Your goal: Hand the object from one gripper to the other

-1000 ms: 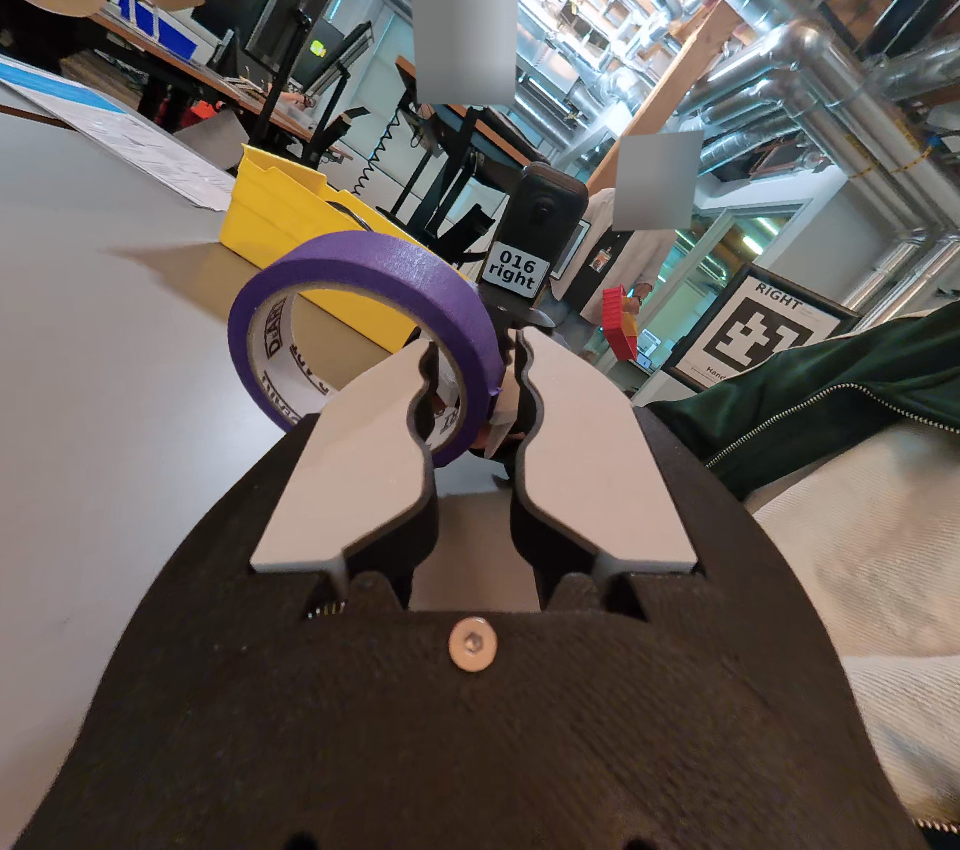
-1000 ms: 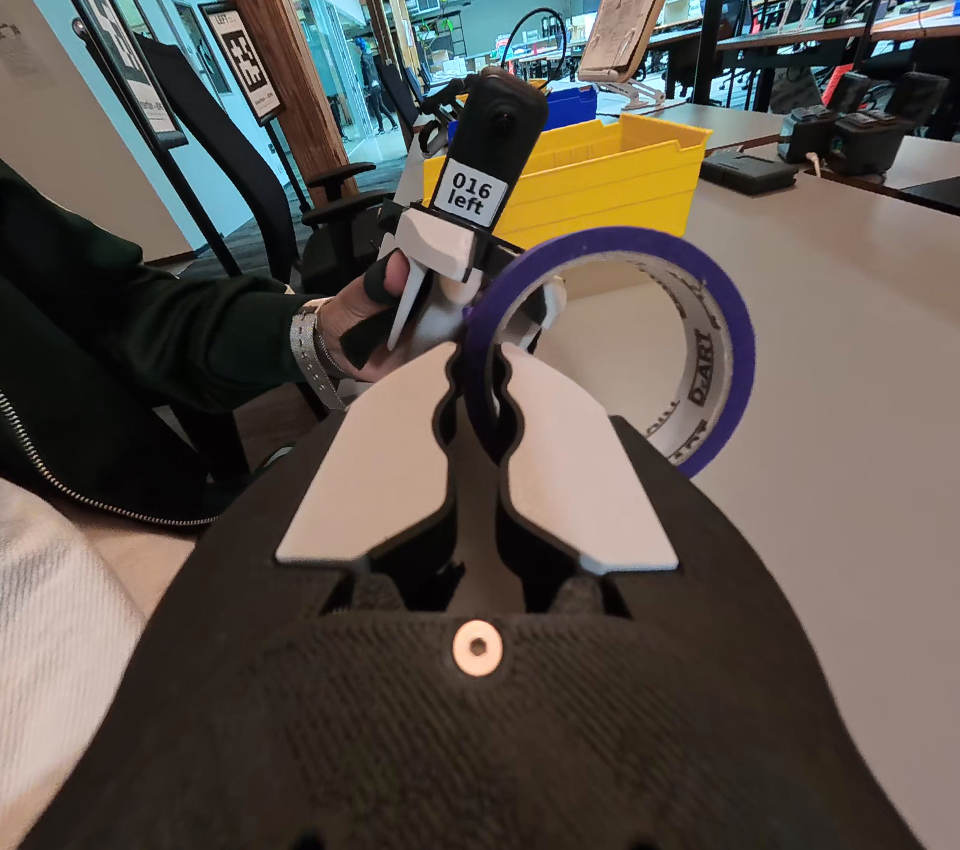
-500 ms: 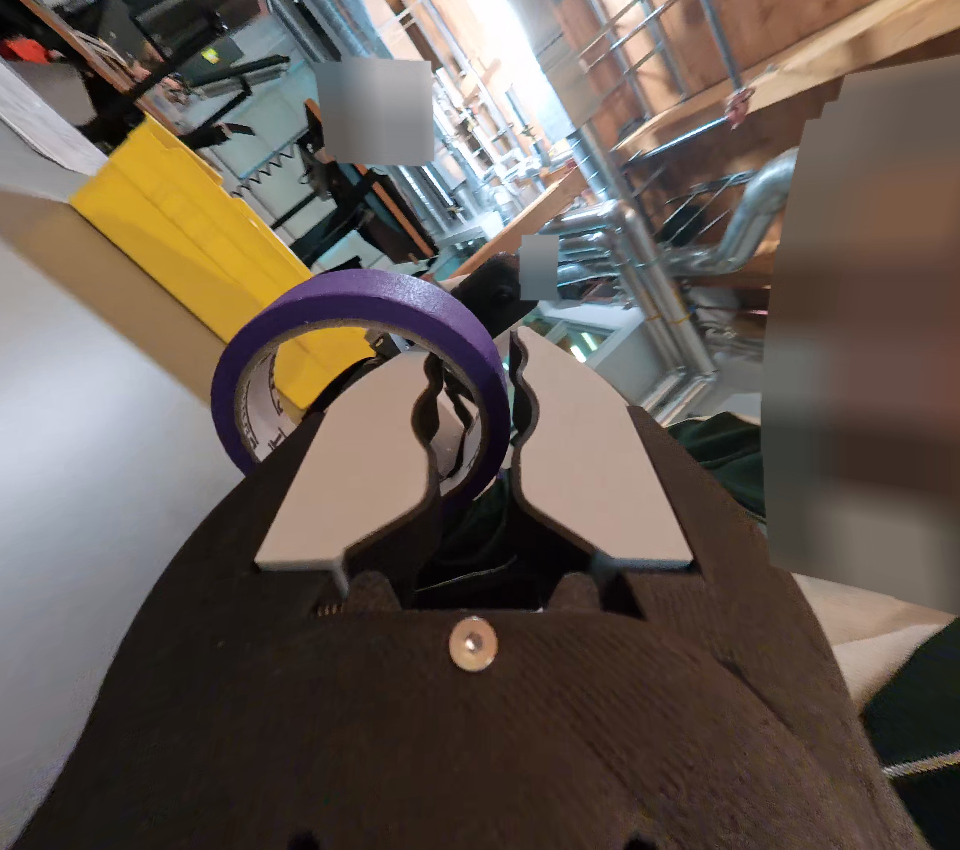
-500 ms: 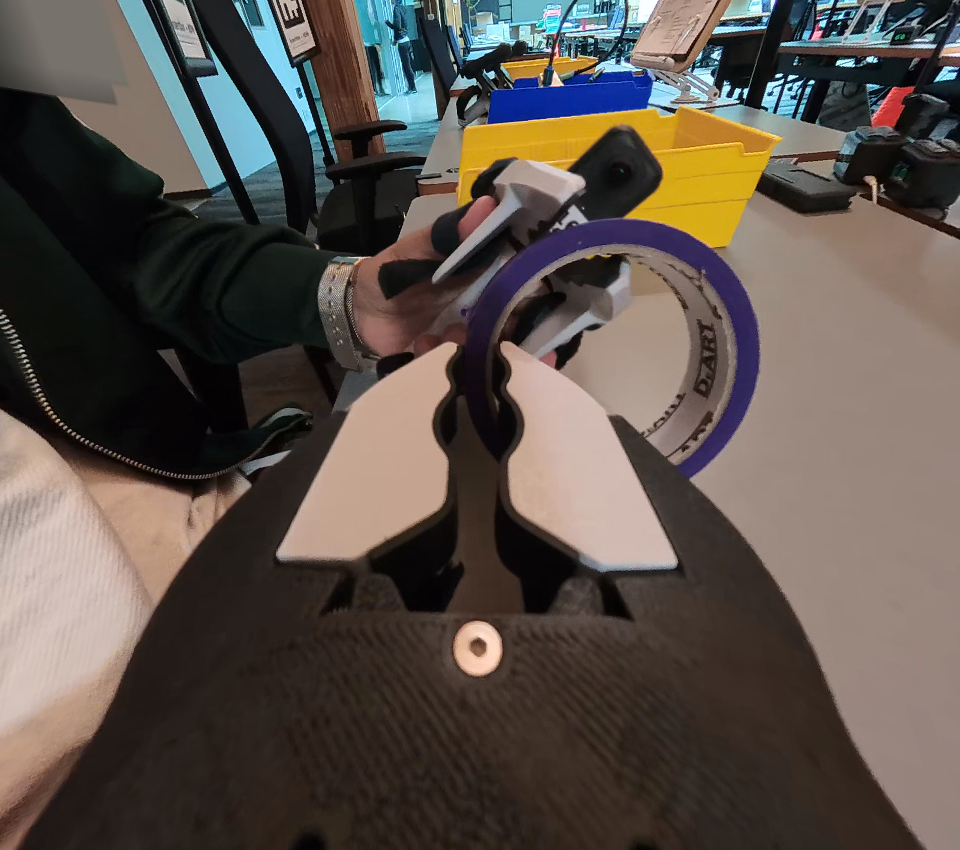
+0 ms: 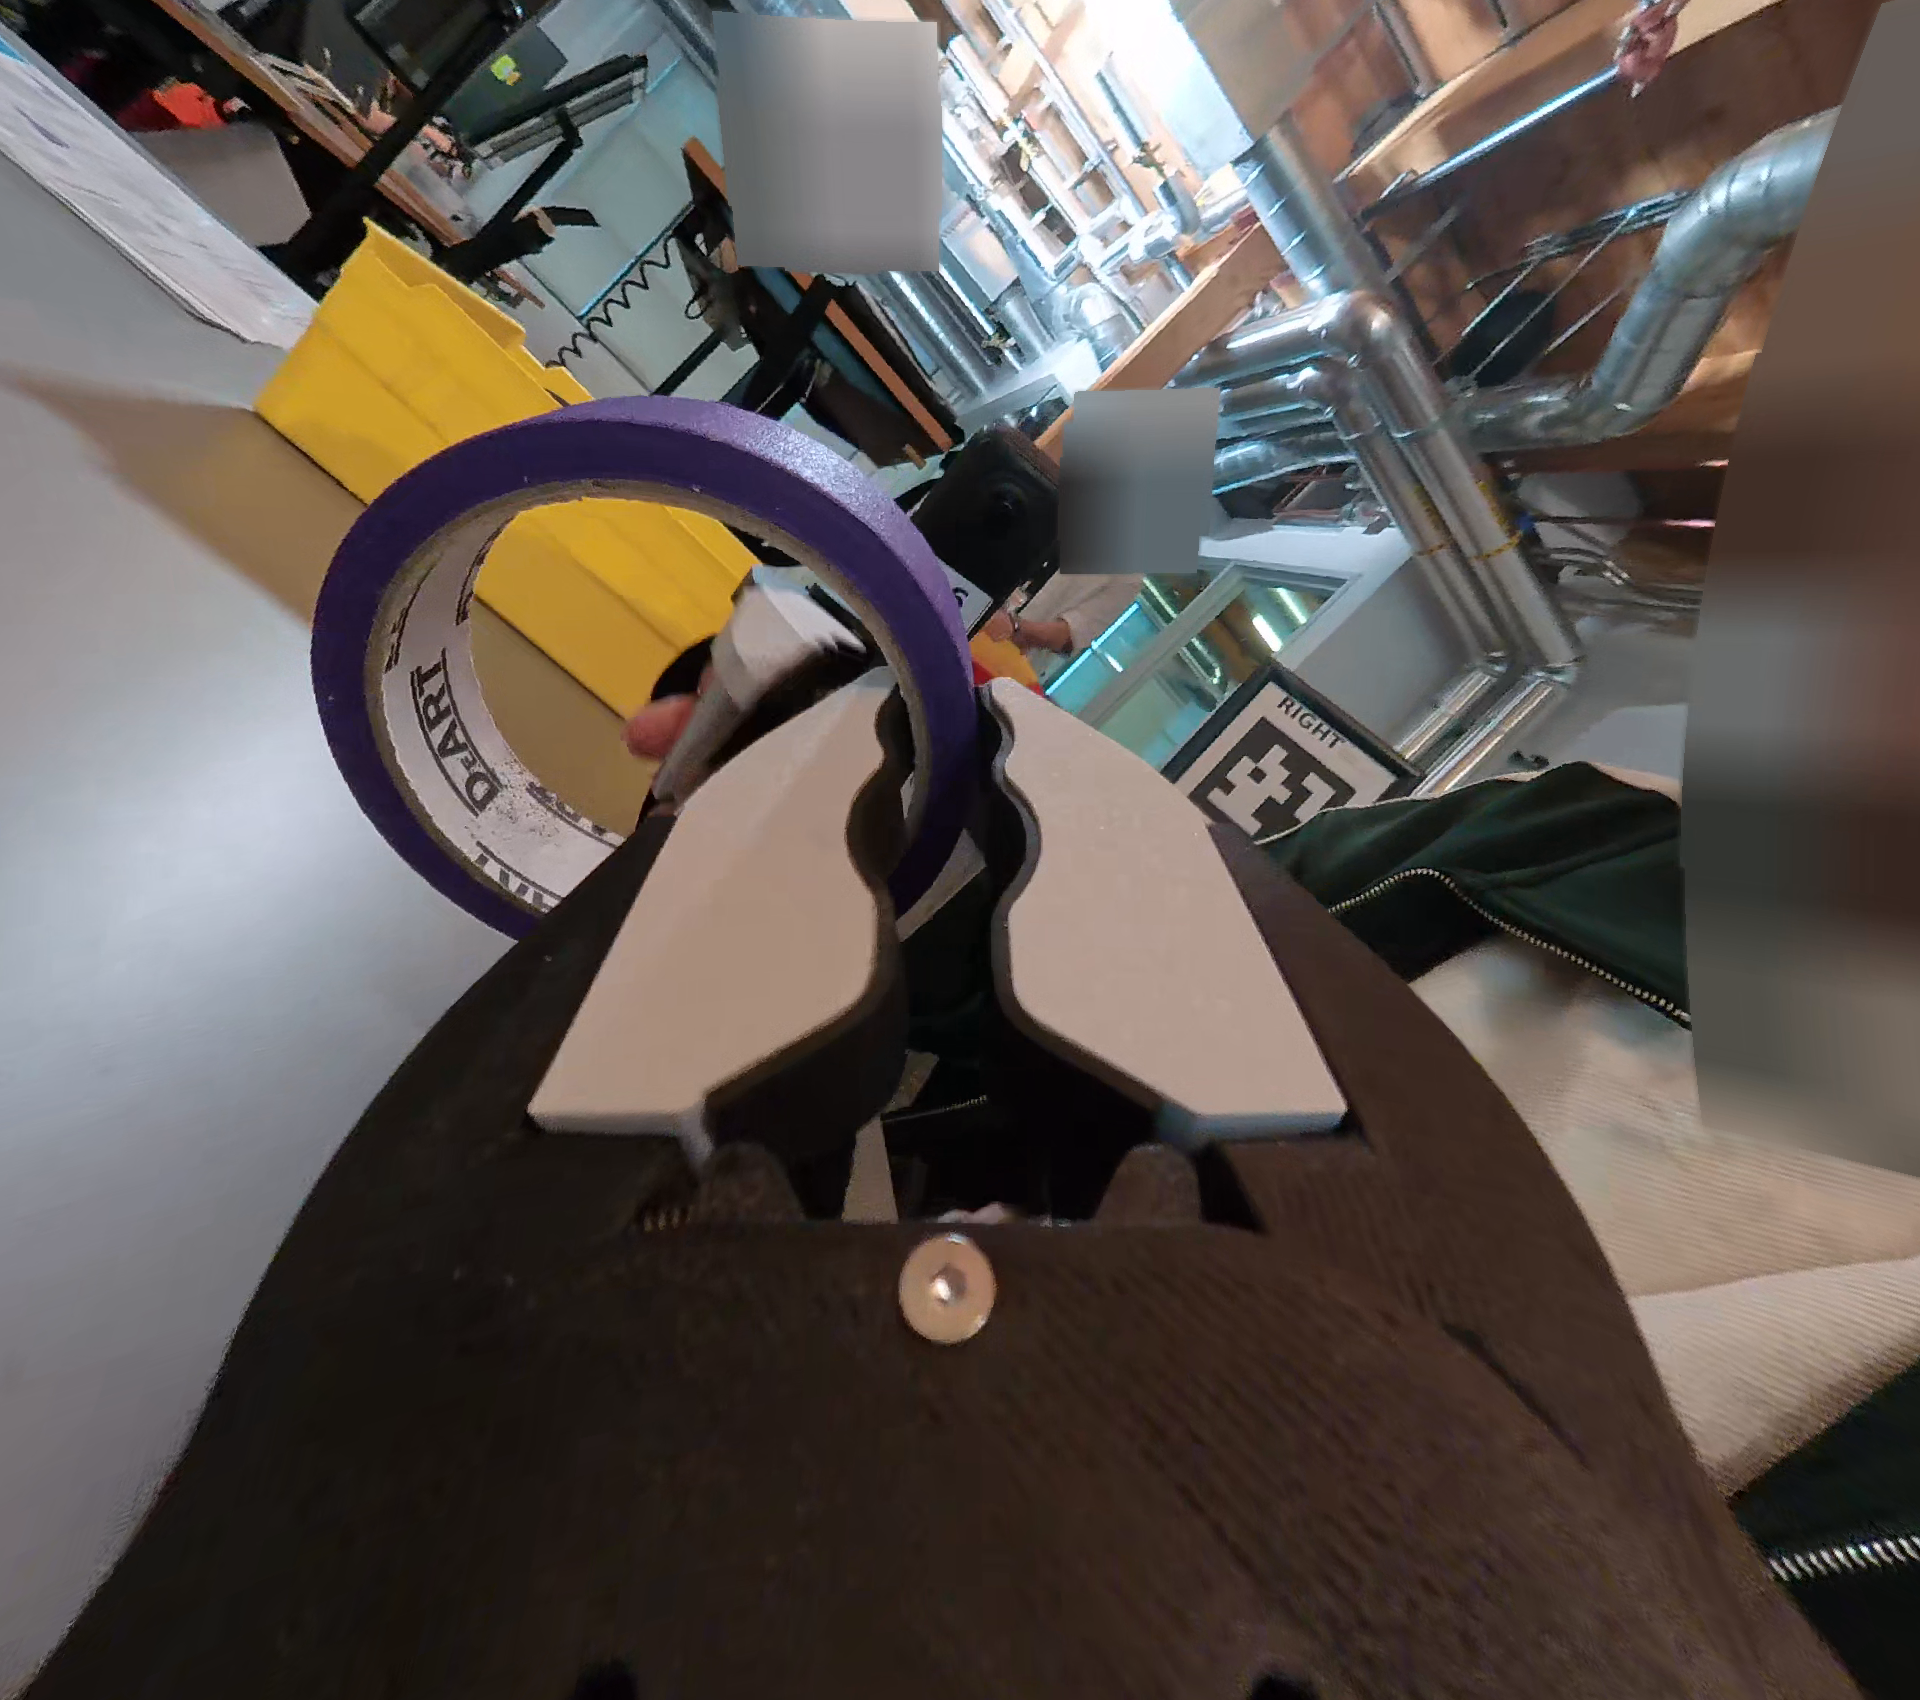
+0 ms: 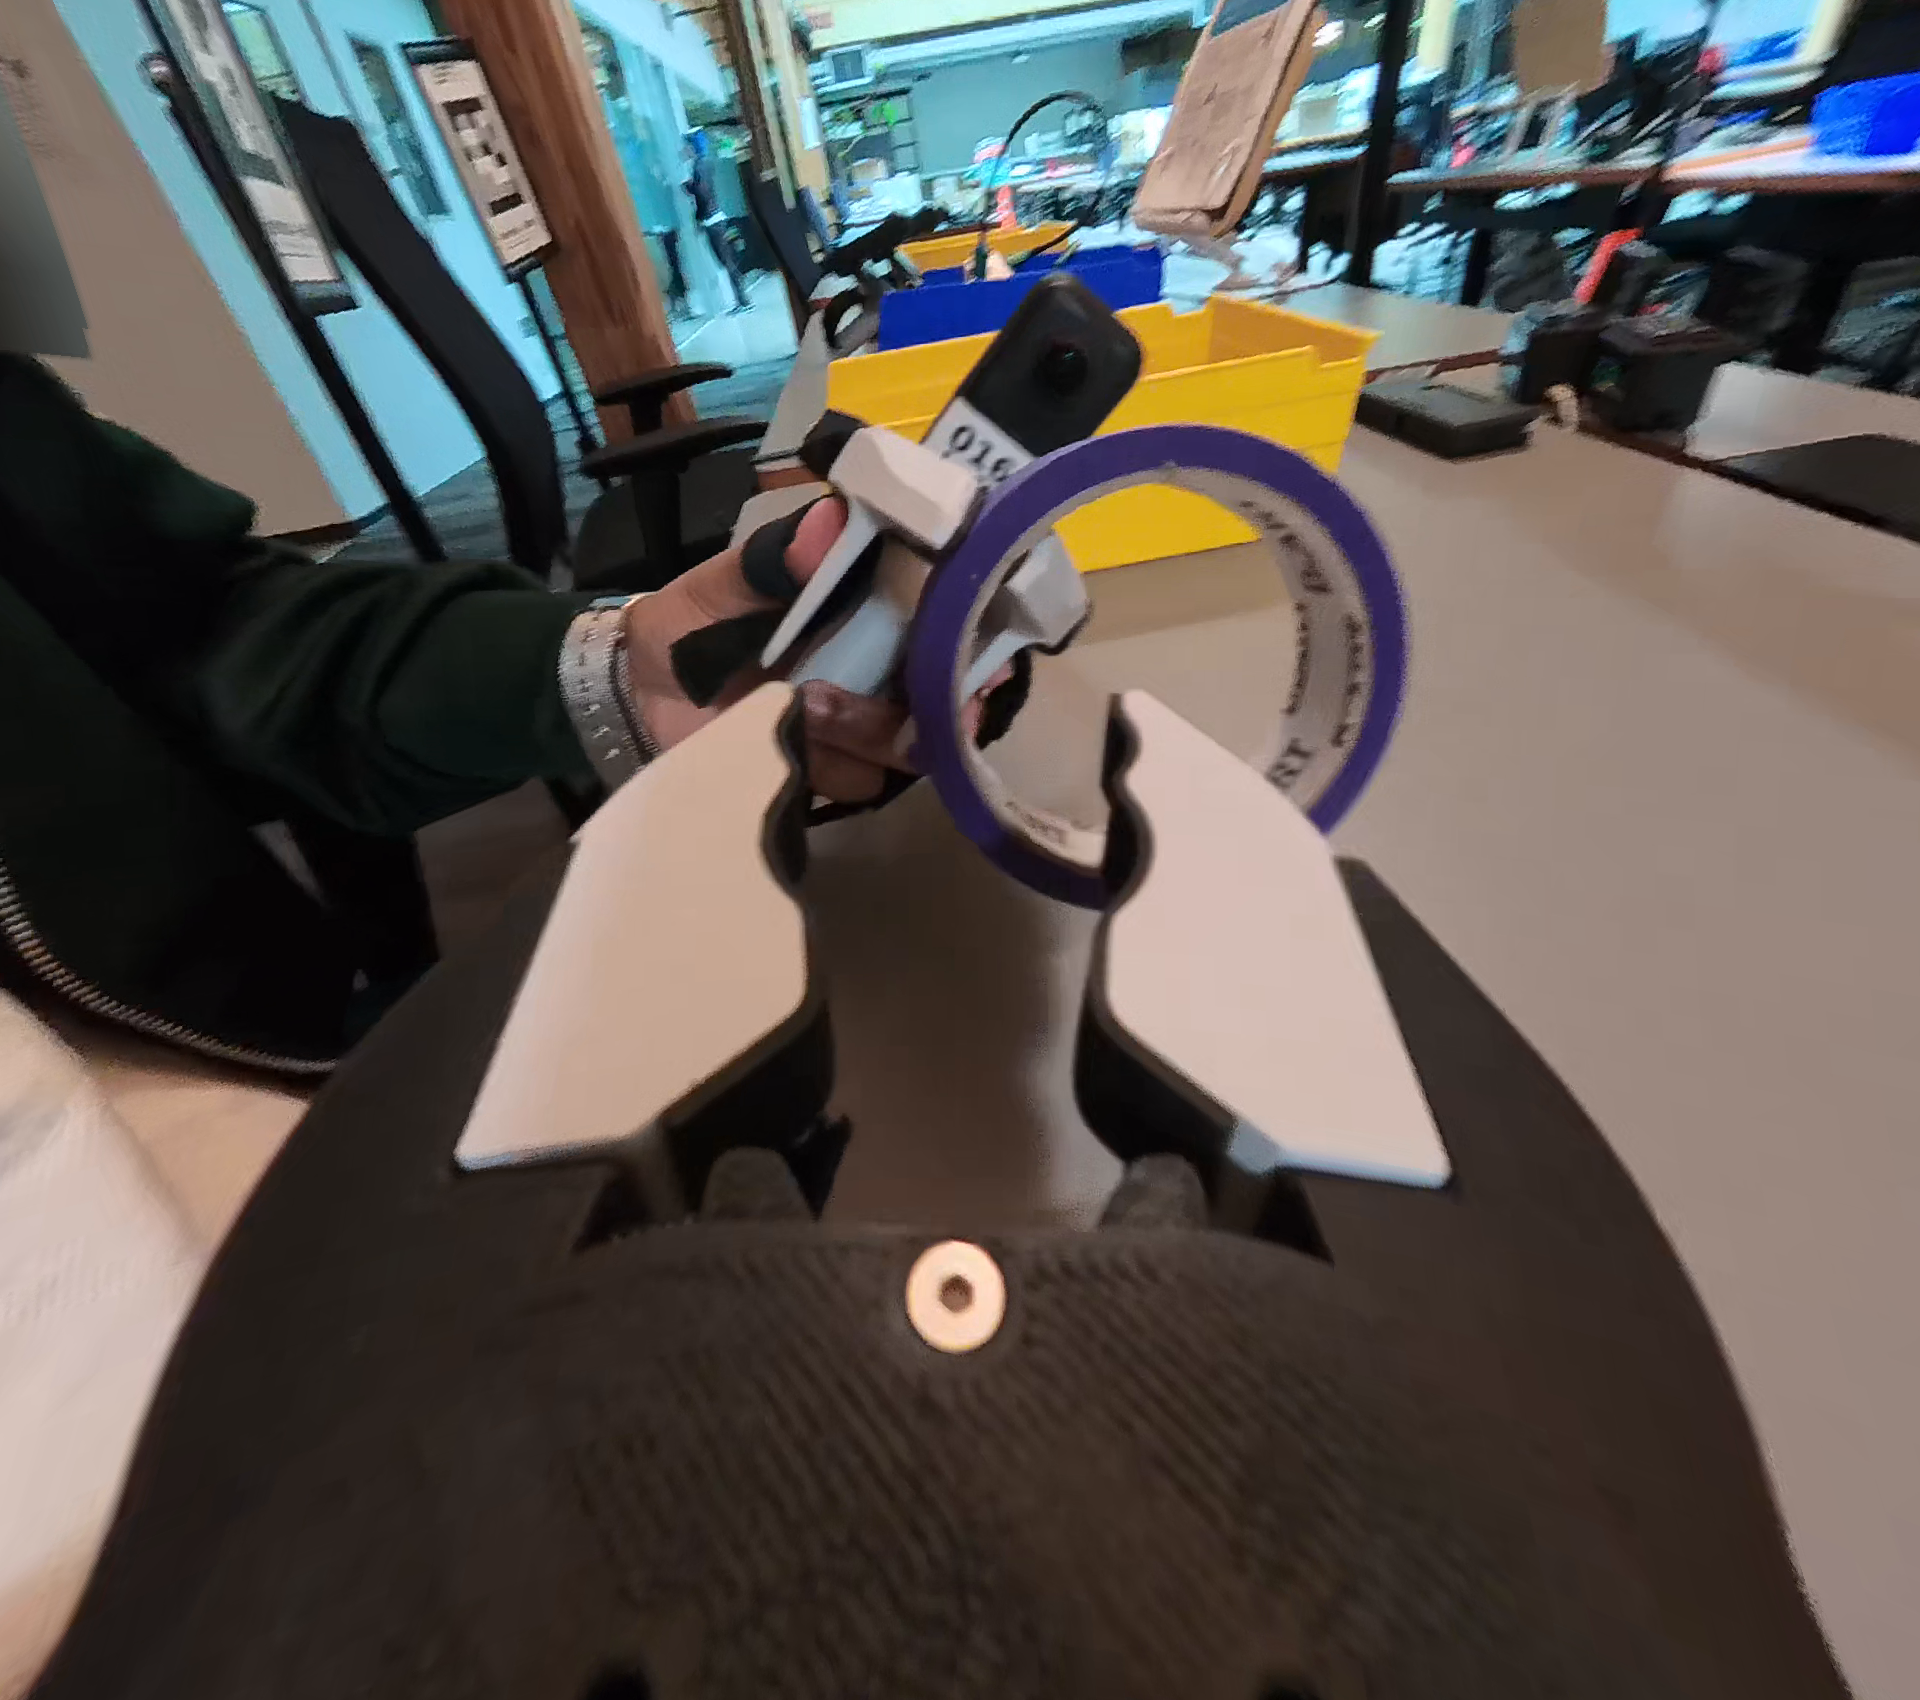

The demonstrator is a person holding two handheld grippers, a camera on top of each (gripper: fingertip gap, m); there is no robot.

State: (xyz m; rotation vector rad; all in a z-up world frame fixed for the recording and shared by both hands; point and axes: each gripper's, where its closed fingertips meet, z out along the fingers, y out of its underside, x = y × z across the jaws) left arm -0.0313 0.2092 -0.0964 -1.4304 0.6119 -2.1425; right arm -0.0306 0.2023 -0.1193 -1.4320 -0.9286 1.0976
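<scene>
A roll of purple tape [image 5: 665,445] is held upright above the grey table [image 5: 156,819]. My left gripper [image 5: 940,715] is shut on the roll's right-hand wall, one finger inside the ring and one outside. In the right wrist view my right gripper [image 6: 956,700] is open, its jaws wide apart. The tape roll [image 6: 1174,445] hangs just past its fingertips, the lower rim close to the right finger [image 6: 1226,902]; I cannot tell if they touch. The left gripper [image 6: 966,611], held by a hand in a dark green sleeve, clamps the roll's far side.
A yellow bin [image 6: 1247,383] stands on the table [image 6: 1662,715] behind the roll, with a blue bin [image 6: 997,300] beyond it. It also shows in the left wrist view [image 5: 416,393]. Black devices [image 6: 1621,362] lie at the far right. A black office chair [image 6: 644,445] stands left of the table.
My right gripper has opened and let go of the tape roll. My left gripper stays shut on the roll and has tilted.
</scene>
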